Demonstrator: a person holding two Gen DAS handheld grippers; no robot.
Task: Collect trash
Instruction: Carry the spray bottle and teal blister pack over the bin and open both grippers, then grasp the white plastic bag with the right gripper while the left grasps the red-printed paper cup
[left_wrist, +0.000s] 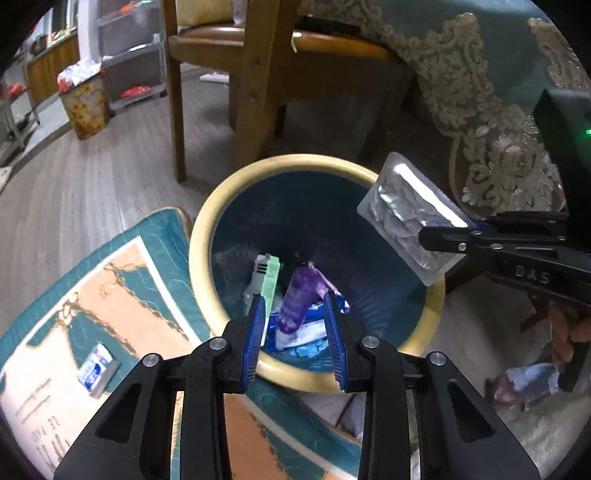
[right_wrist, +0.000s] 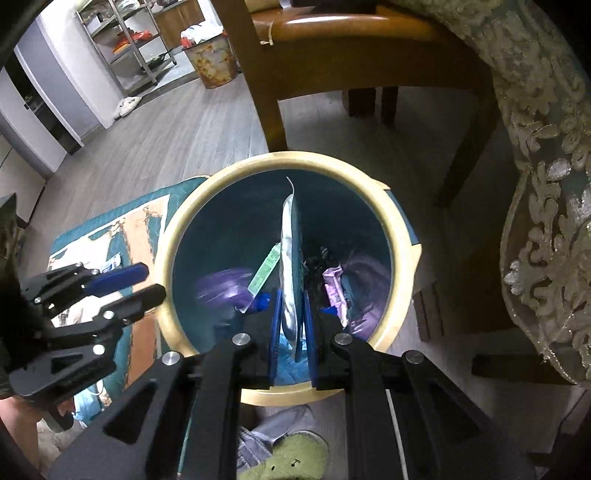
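Right wrist view shows the right claw (right_wrist: 291, 328) clamped on a silver blister pack (right_wrist: 290, 266), held edge-on straight over the bin (right_wrist: 184, 221). From the left wrist view the same pack (left_wrist: 406, 218) hangs at about 2 o'clock of the bin's mouth, partly over its cream rim (left_wrist: 207, 221). The left claw (left_wrist: 295, 332) hovers over the near rim with its pads apart and nothing between them; a purple wrapper (left_wrist: 295, 295) and other scraps lie in the bin below it. To drop cleanly, I would bring the pack toward the middle of the opening before letting go, since a flat, light sheet could catch the rim and slide out. A small packet (left_wrist: 96, 367) lies on the rug (left_wrist: 140, 280) at 9 o'clock from the bin, likely the next pickup.
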